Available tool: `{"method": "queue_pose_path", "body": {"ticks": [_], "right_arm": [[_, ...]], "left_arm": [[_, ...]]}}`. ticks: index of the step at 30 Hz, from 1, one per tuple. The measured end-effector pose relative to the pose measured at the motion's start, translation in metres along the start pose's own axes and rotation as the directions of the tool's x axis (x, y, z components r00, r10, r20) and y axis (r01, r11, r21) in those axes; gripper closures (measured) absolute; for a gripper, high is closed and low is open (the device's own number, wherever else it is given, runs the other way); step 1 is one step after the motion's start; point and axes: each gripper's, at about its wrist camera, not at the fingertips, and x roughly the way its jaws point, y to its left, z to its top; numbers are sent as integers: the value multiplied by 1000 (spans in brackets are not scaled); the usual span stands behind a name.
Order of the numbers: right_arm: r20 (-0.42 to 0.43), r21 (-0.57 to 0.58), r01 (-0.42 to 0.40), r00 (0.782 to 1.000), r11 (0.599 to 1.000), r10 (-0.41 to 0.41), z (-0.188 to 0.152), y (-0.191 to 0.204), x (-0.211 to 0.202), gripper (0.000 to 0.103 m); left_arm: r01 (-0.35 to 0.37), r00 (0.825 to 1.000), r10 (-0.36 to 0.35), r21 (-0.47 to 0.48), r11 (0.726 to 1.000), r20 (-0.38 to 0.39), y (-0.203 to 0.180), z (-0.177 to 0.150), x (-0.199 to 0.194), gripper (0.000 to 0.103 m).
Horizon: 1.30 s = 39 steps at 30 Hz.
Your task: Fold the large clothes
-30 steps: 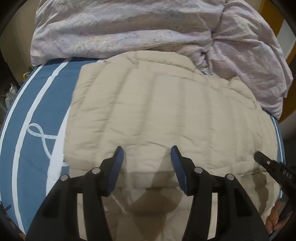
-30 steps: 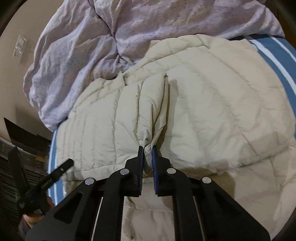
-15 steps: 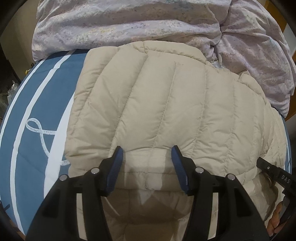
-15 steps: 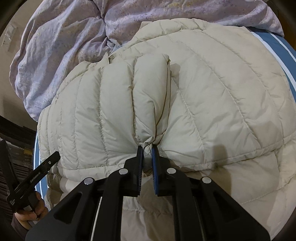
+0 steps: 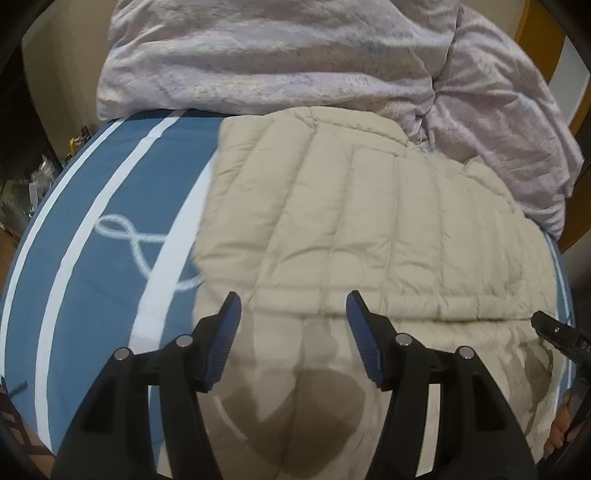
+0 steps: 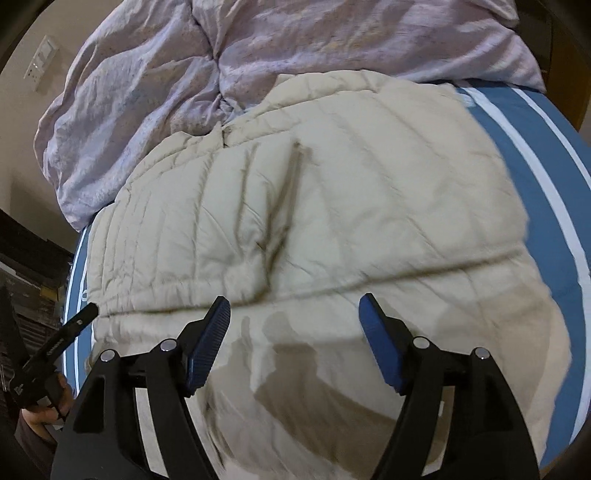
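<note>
Beige quilted puffer jacket [image 5: 369, 221], stitched in parallel channels, plain, no print; same beige in right wrist view [image 6: 332, 184], darker shadow patches near the bottom. Blue bed cover [image 5: 92, 221] with white stripes and a white looped rope motif [image 5: 136, 240]; blue with white stripes again at right edge [image 6: 546, 177]. Pale lilac duvet [image 5: 277, 55], crinkled, faint speckled print. Black gripper bodies, blue ribbed pads: left gripper [image 5: 291, 317], right gripper [image 6: 295, 321]. Beige wall with white switch plate [image 6: 40, 62]. Orange-brown wooden frame [image 5: 535, 33] at top right.
</note>
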Motion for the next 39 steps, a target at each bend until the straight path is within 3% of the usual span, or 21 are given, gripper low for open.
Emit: {"method": "queue_pose_path", "body": {"ticks": [12, 23, 35, 39], "right_arm": [[65, 1, 53, 996, 999, -53, -52, -60, -58, 29], [84, 128, 77, 993, 989, -88, -102, -140, -90, 29], [78, 147, 9, 997, 989, -21, -147, -169, -96, 30], [68, 115, -47, 997, 992, 39, -155, -165, -97, 40]], "left_arm": [[30, 1000, -29, -79, 996, 10, 58, -63, -48, 39], [50, 999, -50, -126, 991, -2, 82, -119, -70, 39], [76, 996, -82, -199, 977, -21, 90, -164, -67, 46], [97, 995, -102, -223, 970, -12, 90, -172, -71, 56]]}}
